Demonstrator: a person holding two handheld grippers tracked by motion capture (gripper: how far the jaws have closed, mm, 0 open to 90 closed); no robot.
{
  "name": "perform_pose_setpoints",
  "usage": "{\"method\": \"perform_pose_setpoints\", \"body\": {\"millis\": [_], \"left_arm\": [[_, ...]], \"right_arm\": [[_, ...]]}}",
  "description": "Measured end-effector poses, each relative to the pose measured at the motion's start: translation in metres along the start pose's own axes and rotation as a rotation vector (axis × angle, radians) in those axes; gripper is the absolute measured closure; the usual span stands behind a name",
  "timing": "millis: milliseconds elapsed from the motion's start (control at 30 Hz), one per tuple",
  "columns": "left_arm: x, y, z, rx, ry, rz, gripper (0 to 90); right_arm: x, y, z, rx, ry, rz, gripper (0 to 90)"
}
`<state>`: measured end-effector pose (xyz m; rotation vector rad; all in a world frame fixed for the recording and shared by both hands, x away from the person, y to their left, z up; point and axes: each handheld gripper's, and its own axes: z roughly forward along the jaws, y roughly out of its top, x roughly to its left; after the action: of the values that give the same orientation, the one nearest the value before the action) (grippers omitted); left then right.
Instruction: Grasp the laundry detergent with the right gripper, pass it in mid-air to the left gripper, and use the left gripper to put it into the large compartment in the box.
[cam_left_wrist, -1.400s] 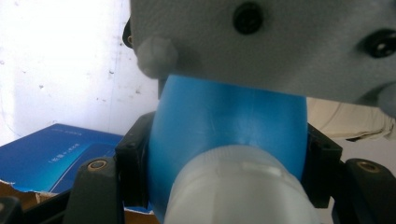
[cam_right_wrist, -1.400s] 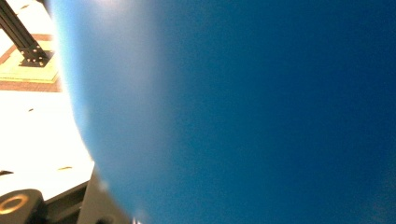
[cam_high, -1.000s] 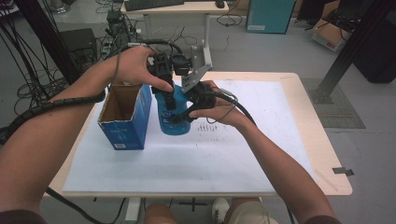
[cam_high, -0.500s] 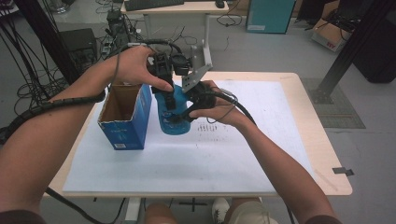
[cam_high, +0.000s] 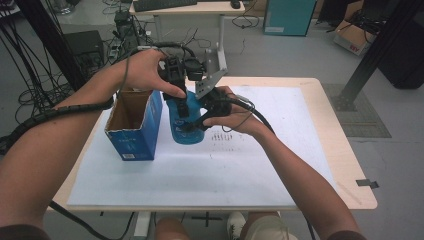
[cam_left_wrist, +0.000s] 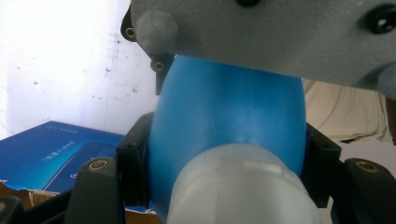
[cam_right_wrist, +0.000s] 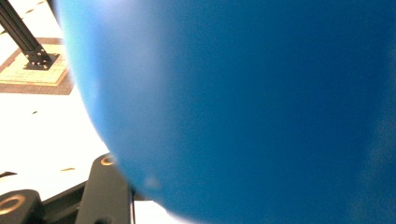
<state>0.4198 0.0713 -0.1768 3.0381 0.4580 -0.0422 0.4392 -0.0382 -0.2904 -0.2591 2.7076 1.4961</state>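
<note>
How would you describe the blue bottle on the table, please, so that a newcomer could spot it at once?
Start at the white sheet covering the wooden table, then find the open blue cardboard box near its left edge. Just right of that box stands the blue bottle, with both tools around it. Unlike the square box, it is rounded, smooth plastic with a pale whitish cap.

Open blue box (cam_high: 131, 126) stood just left of blue bottle (cam_high: 186, 125), blocking that side. White sheet (cam_high: 240, 170) to the right & front lay free for passage.
</note>
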Motion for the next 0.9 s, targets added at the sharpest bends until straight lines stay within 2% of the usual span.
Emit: {"method": "perform_pose_setpoints", "body": {"millis": [100, 167, 200, 367, 400, 467, 533, 567, 700, 767, 900], "left_arm": [[-0.0001, 0.0004, -0.0003, 0.002, 0.001, 0.002, 36.3], [-0.0003, 0.0005, -0.0003, 0.003, 0.001, 0.002, 36.3], [-0.0006, 0.0004, -0.0003, 0.006, -0.001, 0.001, 36.3], [-0.0013, 0.0003, -0.0008, 0.0, 0.003, -0.002, 36.3], [-0.0014, 0.0003, -0.001, 0.001, 0.004, -0.001, 36.3], [-0.0014, 0.0004, -0.0018, 0.006, 0.005, 0.001, 36.3], [-0.0018, 0.0001, -0.0018, 0.001, 0.007, 0.0, 36.3], [-0.0021, 0.0001, -0.0019, 0.003, 0.007, 0.0, 36.3], [-0.0027, 0.0001, -0.002, 0.004, 0.011, 0.001, 36.3], [-0.0028, 0.0, -0.0022, 0.004, 0.012, 0.002, 36.3], [-0.0031, -0.0003, -0.0026, 0.008, 0.007, 0.0, 36.3]], "right_arm": [[-0.0015, -0.0001, 0.0008, -0.016, -0.007, -0.024, 42.1], [-0.0003, -0.0003, 0.0, -0.009, -0.004, -0.008, 42.1], [-0.0013, -0.0003, 0.0007, -0.018, -0.006, -0.024, 42.1], [-0.0009, -0.0003, 0.0007, -0.021, -0.007, -0.024, 42.0], [0.0006, -0.0005, -0.0006, -0.009, -0.002, 0.004, 42.0], [0.0022, -0.0003, -0.0018, 0.001, 0.001, 0.025, 42.0], [0.0023, -0.0002, -0.002, -0.001, 0.001, 0.025, 42.0], [0.001, -0.0001, -0.0011, -0.011, -0.004, 0.006, 42.0], [0.0014, 0.0003, -0.0012, -0.009, -0.008, 0.005, 42.0], [0.0043, 0.0004, -0.0029, 0.01, 0.0, 0.038, 41.9], [0.0015, 0.001, -0.0009, -0.01, -0.012, -0.01, 41.9]]}}
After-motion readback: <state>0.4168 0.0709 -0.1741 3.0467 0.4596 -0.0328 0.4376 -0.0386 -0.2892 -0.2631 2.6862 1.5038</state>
